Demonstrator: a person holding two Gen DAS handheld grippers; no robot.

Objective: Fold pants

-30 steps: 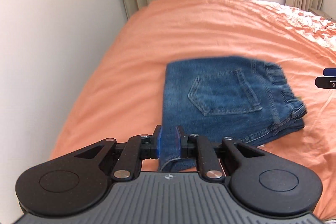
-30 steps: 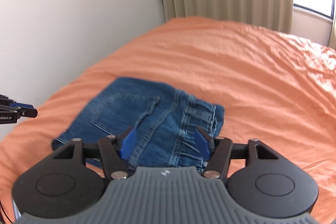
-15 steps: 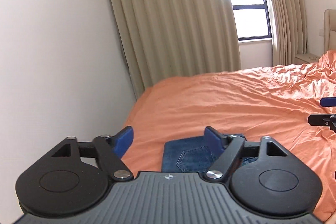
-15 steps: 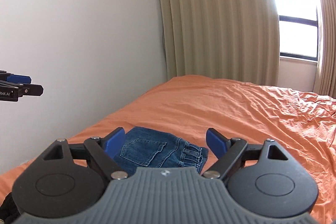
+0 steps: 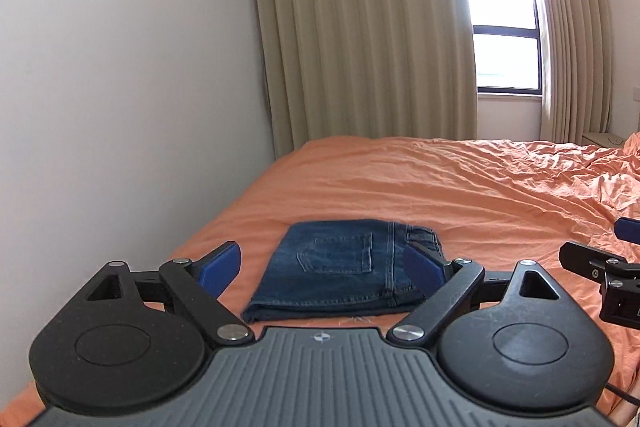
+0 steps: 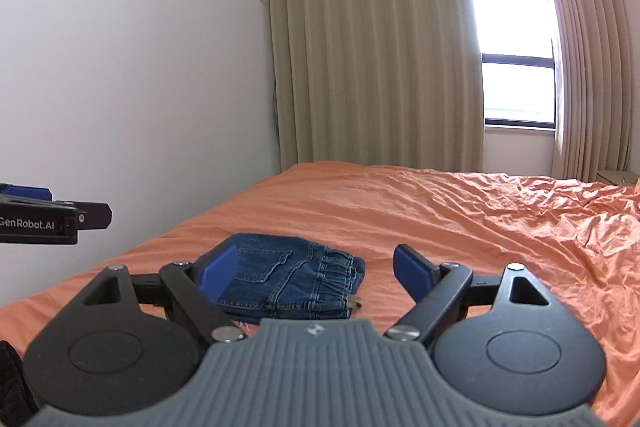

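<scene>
The blue denim jeans (image 5: 344, 267) are seen folded into a thick, squarish stack, back pocket up and gathered waistband to the right, on the wrinkled orange bed sheet (image 5: 460, 195) near the wall-side edge. The left claw (image 5: 322, 269) and right claw (image 6: 318, 269) are held wide open, gripping nothing. Bare sheet is left rightward.

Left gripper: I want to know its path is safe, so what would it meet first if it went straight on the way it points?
Probably the folded blue denim pants on the orange bedsheet, lying ahead between its open jaws; depth is unclear.
</scene>
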